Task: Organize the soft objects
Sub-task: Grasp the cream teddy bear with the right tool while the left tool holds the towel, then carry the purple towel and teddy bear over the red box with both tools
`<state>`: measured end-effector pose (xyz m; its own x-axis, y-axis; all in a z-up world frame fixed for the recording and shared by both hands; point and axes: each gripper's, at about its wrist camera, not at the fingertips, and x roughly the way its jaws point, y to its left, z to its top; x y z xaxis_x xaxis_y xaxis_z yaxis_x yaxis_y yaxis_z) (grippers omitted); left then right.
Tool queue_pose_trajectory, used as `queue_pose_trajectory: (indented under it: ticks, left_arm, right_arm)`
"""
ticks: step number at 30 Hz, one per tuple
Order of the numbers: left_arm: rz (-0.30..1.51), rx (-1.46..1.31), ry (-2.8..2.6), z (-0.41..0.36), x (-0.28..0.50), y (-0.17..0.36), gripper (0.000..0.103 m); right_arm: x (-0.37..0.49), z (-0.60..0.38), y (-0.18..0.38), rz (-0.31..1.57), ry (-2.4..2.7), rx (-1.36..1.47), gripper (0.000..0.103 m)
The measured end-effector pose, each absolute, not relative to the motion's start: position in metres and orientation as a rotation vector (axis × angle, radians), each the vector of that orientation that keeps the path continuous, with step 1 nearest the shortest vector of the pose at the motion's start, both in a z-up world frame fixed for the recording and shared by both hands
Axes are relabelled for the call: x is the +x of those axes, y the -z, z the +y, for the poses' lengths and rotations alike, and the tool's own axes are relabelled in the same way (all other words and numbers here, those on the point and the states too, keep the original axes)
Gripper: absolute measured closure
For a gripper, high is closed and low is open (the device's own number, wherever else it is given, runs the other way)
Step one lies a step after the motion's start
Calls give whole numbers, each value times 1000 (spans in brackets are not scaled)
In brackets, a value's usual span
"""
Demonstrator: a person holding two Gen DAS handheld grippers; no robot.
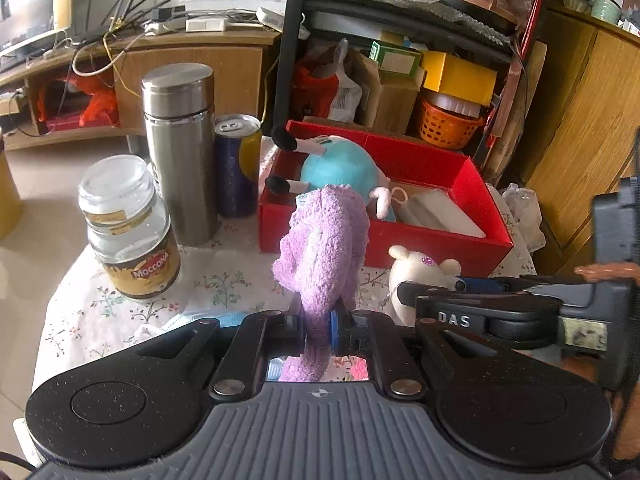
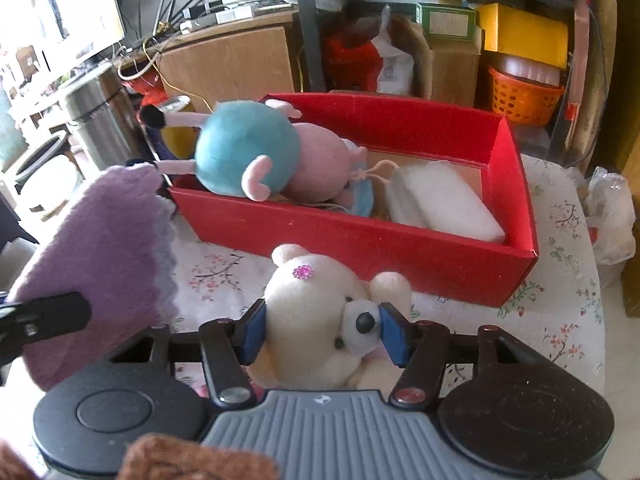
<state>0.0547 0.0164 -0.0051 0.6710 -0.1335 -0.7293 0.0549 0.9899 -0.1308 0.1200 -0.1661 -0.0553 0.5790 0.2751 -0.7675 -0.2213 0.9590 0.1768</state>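
My left gripper (image 1: 318, 330) is shut on a fuzzy purple cloth (image 1: 326, 248), held up in front of the red box (image 1: 420, 240); the cloth also shows at the left of the right wrist view (image 2: 100, 248). My right gripper (image 2: 324, 330) has its blue pads against both sides of a cream teddy bear (image 2: 320, 320) on the floral tablecloth (image 2: 560, 320), just in front of the red box (image 2: 360, 248). The bear also shows in the left wrist view (image 1: 420, 276). In the box lie a blue and pink plush toy (image 2: 256, 156) and a white foam block (image 2: 444, 200).
Left of the box stand a steel flask (image 1: 180, 152), a blue and yellow can (image 1: 238, 164) and a Moccona glass jar (image 1: 128, 228). Behind the table are a black shelf rack with boxes and an orange basket (image 1: 448, 124), and wooden cabinets. A plastic bag (image 2: 612, 216) lies at the right.
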Motion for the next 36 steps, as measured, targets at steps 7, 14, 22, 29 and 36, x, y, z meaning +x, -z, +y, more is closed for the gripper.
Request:
queue_pose_trajectory:
  ticks: [7, 14, 22, 29, 36]
  left_arm:
    - [798, -74, 97, 13, 53, 0, 95]
    - [775, -58, 91, 8, 53, -4, 95]
    - [739, -44, 92, -1, 51, -11, 95]
    - [677, -30, 83, -8, 50, -23, 95]
    - [626, -38, 84, -15, 54, -35, 95]
  right_arm:
    - [98, -178, 30, 856, -338, 141, 73]
    - [77, -187, 10, 815, -367, 189, 73]
    - [54, -198, -2, 779, -378, 253, 73]
    - [41, -207, -15, 716, -373, 293, 73]
    - [37, -213, -26, 650, -371, 320, 73]
